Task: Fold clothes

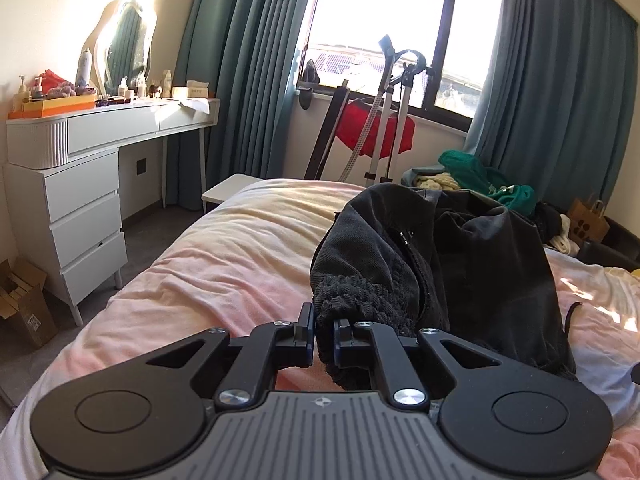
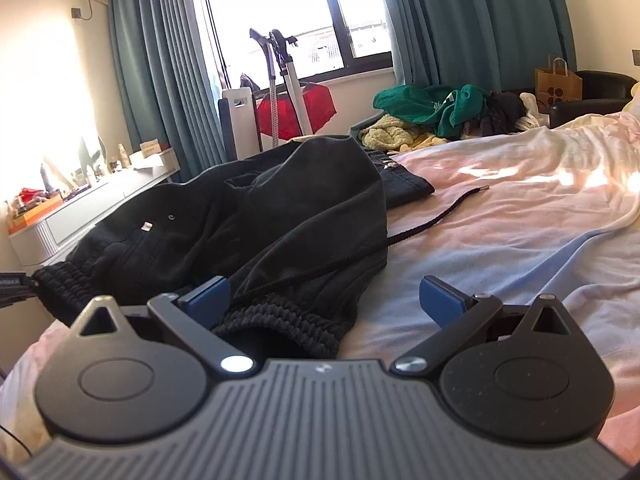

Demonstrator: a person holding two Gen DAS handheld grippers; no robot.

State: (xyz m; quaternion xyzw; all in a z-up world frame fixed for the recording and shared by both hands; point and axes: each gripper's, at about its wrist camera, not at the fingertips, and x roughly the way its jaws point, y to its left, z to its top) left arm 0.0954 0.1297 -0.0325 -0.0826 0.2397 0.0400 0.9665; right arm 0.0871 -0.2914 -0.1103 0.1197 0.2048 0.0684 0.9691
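Black velour, heaped in a crumpled mound: a dark hooded jacket [image 1: 460, 256] on the pink-and-cream bedspread [image 1: 224, 248]. Left of the jacket, across the floor: a white dressing table [image 1: 88, 140], crowded with bottles, backed by a wavy-edged mirror [image 1: 124, 46]. At the jacket's near left corner: left gripper [image 1: 323, 330], jaws narrowed to a slit, pinched on the ribbed hem [image 1: 360, 300], knit cloth bunched between the pads. Behind the jacket, under the window: a steamer stand [image 1: 384, 120] with a red cloth [image 1: 360, 132], teal curtains [image 1: 240, 64] either side. At the jacket's near right edge: right gripper [image 2: 326, 300], spread wide, left pad just at the ribbed band, right pad above bare bedspread, clamped on nothing. Right of the jacket: a drawcord [image 2: 440, 212] trailed across the bedspread; further back, a green garment [image 2: 432, 106] atop a clothes pile.
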